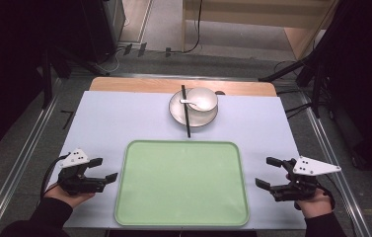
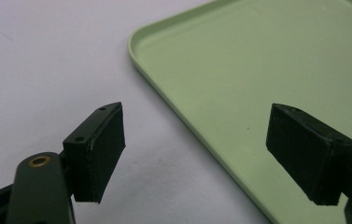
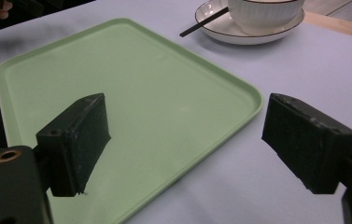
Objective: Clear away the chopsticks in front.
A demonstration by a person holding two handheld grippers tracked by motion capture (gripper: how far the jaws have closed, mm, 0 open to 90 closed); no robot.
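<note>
High view showed the left tongs [image 1: 105,169] resting low near the front left corner of the pale, matte surface [image 1: 109,118], jaws spread wide and holding nothing, pointed at the left rim of the flat, pale green plastic tray [image 1: 181,183]. That tray, a rounded rectangle with a shallow raised lip and nothing on it, sat at the middle of the front edge, probably ready to receive the dishes. Behind it, near the far edge, a glazed white ceramic bowl [image 1: 203,98] stood on a round white saucer [image 1: 178,112]; a white spoon [image 1: 191,102] rested in the bowl and thin black chopsticks [image 1: 186,111] lay across the saucer's left side. The right tongs [image 1: 269,173] mirrored the left by the front right corner, gaping equally and holding nothing. Both seemed poised either side of the tray, waiting to begin.
</note>
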